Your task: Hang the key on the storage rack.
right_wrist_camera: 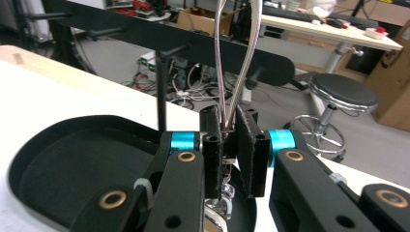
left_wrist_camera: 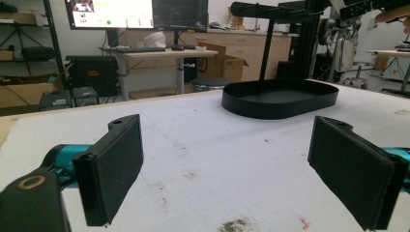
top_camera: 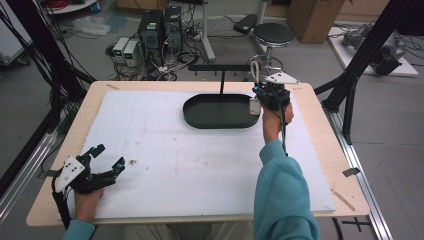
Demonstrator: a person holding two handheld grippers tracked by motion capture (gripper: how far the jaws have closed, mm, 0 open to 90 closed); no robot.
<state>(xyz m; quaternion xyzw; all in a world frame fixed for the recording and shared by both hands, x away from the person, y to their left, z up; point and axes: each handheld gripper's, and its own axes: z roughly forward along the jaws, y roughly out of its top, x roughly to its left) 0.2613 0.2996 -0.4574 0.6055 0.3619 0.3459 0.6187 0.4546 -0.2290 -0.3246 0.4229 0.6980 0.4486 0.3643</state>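
Pinching the silver loop [right_wrist_camera: 235, 58] tight, the right claw [right_wrist_camera: 228, 145] should lift it slowly onto the rack [right_wrist_camera: 159, 36] peg. The left claw [left_wrist_camera: 232, 164] rests spread wide.

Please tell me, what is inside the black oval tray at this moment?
The black oval tray has a bare floor, with only its own stand post rising from it. Its right end is covered by the right gripper, shut on a silver strap loop.
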